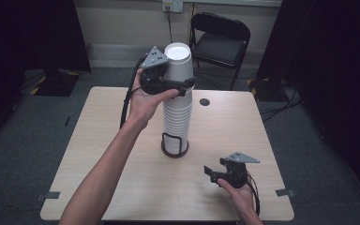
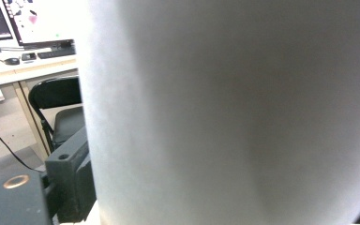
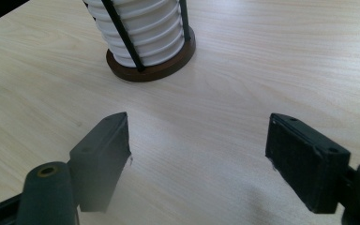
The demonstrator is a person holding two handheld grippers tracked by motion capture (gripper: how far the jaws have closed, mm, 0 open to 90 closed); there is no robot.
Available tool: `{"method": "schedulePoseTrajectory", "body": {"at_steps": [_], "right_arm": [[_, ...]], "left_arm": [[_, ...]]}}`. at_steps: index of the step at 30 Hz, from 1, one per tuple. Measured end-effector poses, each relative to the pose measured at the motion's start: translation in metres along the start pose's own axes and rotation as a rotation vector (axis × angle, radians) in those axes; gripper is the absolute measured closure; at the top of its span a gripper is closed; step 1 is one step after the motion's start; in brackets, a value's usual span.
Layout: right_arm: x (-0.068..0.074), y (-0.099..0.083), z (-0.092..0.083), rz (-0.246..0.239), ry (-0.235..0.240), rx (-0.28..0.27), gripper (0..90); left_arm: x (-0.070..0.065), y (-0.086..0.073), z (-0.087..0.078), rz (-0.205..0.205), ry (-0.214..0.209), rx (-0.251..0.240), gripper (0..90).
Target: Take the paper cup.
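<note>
Left gripper (image 1: 182, 86): clamped on top paper cup (image 1: 178, 63) of stack (image 1: 175, 119).
Right gripper (image 1: 214, 173): spread, empty, above table (image 1: 108, 140).

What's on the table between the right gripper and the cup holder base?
Nothing: bare wood runs from the open right gripper to the holder base, as the right gripper view shows.
</note>
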State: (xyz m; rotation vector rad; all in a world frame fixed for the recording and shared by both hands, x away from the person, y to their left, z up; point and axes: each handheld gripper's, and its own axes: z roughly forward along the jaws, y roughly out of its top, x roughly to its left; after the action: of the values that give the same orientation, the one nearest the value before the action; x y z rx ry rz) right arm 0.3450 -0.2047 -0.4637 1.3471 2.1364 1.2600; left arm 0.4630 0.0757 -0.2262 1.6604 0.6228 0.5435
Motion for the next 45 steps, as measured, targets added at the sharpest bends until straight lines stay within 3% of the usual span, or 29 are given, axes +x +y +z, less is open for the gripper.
{"method": "schedulePoseTrajectory", "body": {"at_steps": [17, 20, 26, 36, 41, 45], "right_arm": [[-0.001, 0.000, 0.001, 0.007, 0.002, -0.003, 21.8], [0.001, 0.000, 0.001, 0.002, 0.007, 0.003, 21.8], [0.000, 0.000, 0.001, 0.007, 0.004, 0.002, 21.9], [0.000, 0.000, 0.001, 0.003, 0.006, 0.003, 21.9], [0.001, 0.000, 0.002, 0.006, 0.006, 0.004, 21.9], [0.001, 0.000, 0.002, 0.006, 0.007, 0.002, 21.9]], "left_arm": [[-0.003, 0.017, -0.005, 0.016, 0.020, -0.080, 11.3], [-0.007, 0.024, -0.006, 0.046, 0.028, -0.105, 11.3], [-0.007, 0.031, -0.012, 0.062, 0.039, -0.138, 11.3], [-0.007, 0.036, -0.023, 0.048, 0.019, -0.158, 11.7], [-0.006, 0.045, -0.034, 0.044, 0.001, -0.180, 11.7], [-0.003, 0.048, -0.044, 0.027, -0.012, -0.164, 11.8]]}}
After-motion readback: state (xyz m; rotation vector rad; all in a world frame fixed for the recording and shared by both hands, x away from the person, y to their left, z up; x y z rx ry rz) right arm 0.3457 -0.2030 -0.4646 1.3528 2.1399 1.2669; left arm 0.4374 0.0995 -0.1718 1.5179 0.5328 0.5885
